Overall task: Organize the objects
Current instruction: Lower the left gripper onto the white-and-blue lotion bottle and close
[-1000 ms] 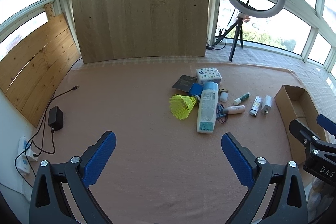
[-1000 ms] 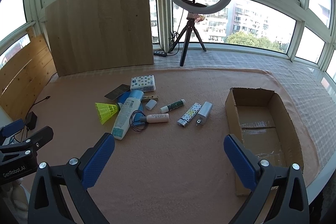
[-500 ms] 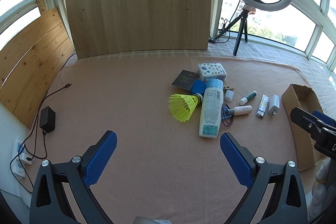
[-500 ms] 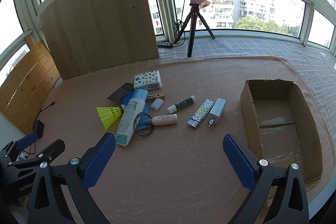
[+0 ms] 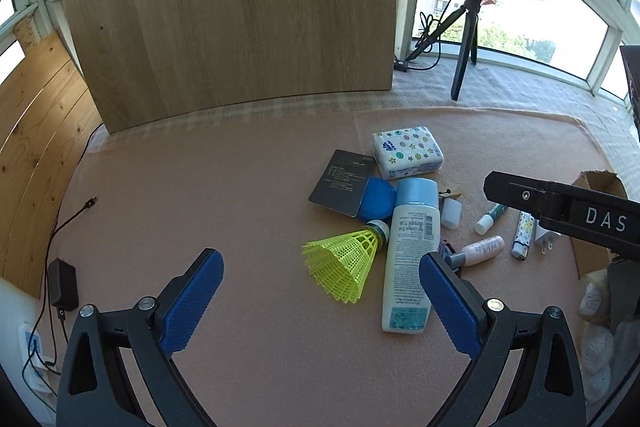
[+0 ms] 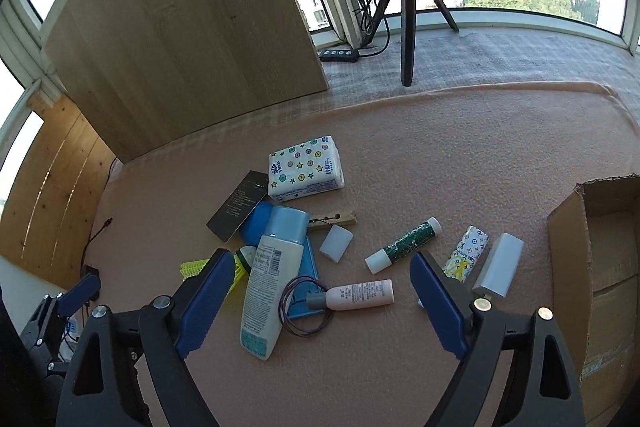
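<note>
The right tool [image 6: 320, 291] is wide open and holds nothing. It hangs just over the small pink bottle [image 6: 358, 295], which lies on the table between its blue fingers [image 6: 206, 297]. The bottle's long side runs left to right, with its grey cap at the left, on a thin wire loop [image 6: 304, 309]. The cardboard box [image 6: 600, 259] waits at the right. The left tool [image 5: 320, 291] is wide open too, near the yellow shuttlecock [image 5: 344, 263], so the right tool looks better placed for the bottle.

Both hand-held grippers, left [image 5: 320, 291] and right [image 6: 322, 287], gape wide, empty.
</note>
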Demonstrator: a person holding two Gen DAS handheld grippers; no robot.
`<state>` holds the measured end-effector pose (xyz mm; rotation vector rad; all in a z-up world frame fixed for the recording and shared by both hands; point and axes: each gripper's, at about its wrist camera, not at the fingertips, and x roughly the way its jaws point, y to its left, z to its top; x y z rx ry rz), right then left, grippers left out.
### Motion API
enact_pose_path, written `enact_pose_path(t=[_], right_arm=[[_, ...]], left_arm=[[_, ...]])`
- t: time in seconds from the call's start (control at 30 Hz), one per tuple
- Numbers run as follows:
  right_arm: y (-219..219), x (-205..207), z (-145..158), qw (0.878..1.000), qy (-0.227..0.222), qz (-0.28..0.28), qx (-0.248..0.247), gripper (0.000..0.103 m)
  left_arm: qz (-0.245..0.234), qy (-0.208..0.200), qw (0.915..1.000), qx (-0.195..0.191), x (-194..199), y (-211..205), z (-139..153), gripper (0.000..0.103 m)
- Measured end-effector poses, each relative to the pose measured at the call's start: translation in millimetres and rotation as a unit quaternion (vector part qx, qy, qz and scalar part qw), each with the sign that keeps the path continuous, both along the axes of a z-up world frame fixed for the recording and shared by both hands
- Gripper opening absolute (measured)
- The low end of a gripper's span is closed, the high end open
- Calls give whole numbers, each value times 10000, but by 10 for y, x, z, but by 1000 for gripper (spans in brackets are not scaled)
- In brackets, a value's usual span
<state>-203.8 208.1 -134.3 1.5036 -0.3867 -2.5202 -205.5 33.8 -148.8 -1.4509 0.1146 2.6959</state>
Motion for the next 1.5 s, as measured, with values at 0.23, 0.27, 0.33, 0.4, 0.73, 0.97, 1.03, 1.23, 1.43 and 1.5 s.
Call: enact_pose_path(t=[0.23,0.27,0.33,0.4,0.73,0.97,1.03,1.23,1.43,1.5], right_arm=[[-159,-539,-327,9983,-562,55,-166,69],[-166,-605,-376,9978,-648,35,-161,68],[-182,-704,-462,9965,-809,31,-215,60],[-203,-773,-530,9952,-942,38,-257,55],[-416,-874,-667,9933,-1107,335,-33,48],[-553,-620,-621,9914,-1041,794,-4,43],[-555,-521,-608,9895,-1122,898,-170,40],[-533,-81,-738,9840,-1353,1078,-417,33],[-532,331,-672,9838,-1209,1315,-142,31],[-561,455,-622,9829,-1090,1479,132,31]], left_arm=[[244,-423,9987,137,-582,-39,-323,81],[290,-507,9981,208,-650,-57,-369,80],[364,-660,9964,377,-783,-79,-468,73],[400,-774,9949,501,-866,-97,-548,68],[27,-1221,9891,819,-942,105,-889,44],[-240,-1204,9869,1045,-610,87,-864,46],[-227,-1249,9856,1120,-491,37,-873,46],[-229,-1178,9895,808,-175,-7,-919,48],[-8,-1055,9931,521,83,-139,-907,48],[49,-988,9943,396,164,-227,-873,48]])
